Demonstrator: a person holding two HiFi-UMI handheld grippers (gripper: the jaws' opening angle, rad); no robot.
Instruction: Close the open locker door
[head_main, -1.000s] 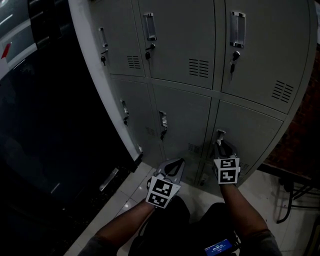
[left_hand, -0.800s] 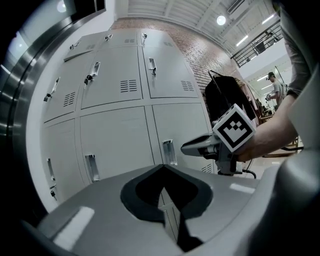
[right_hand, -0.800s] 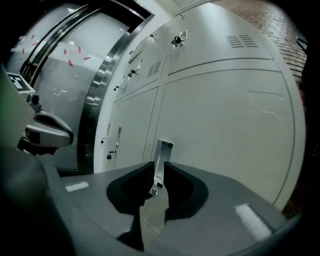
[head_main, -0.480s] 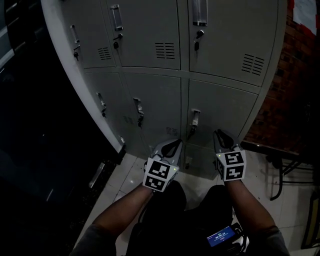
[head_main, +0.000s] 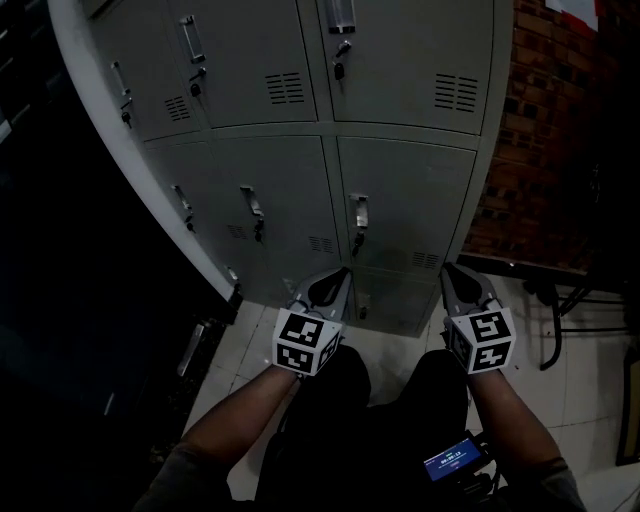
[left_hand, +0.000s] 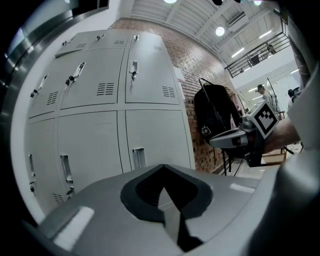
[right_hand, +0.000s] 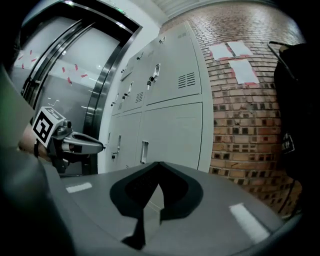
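Observation:
A bank of grey lockers (head_main: 400, 190) stands in front of me, and every door that shows lies flush with its frame. The middle-row right door carries a metal handle (head_main: 360, 212), also seen as the handle (left_hand: 138, 157) and the handle (right_hand: 144, 151). My left gripper (head_main: 338, 276) hovers low before the bottom row, shut and empty, jaws meeting at the tip (left_hand: 162, 167). My right gripper (head_main: 453, 272) hangs beside it, near the lockers' right edge, also shut with nothing held (right_hand: 159, 164). Neither touches a door.
A brick wall (head_main: 540, 150) with taped papers (right_hand: 235, 55) runs to the right of the lockers. A black backpack (left_hand: 215, 115) and a metal chair frame (head_main: 565, 300) stand there. Dark glass panels (head_main: 80, 300) fill the left. A lit device (head_main: 455, 462) sits at my waist.
The right gripper has come off the middle-row right door's handle and drawn back and down. Both grippers now sit lower against the lockers, and my view has swung right, showing more brick wall.

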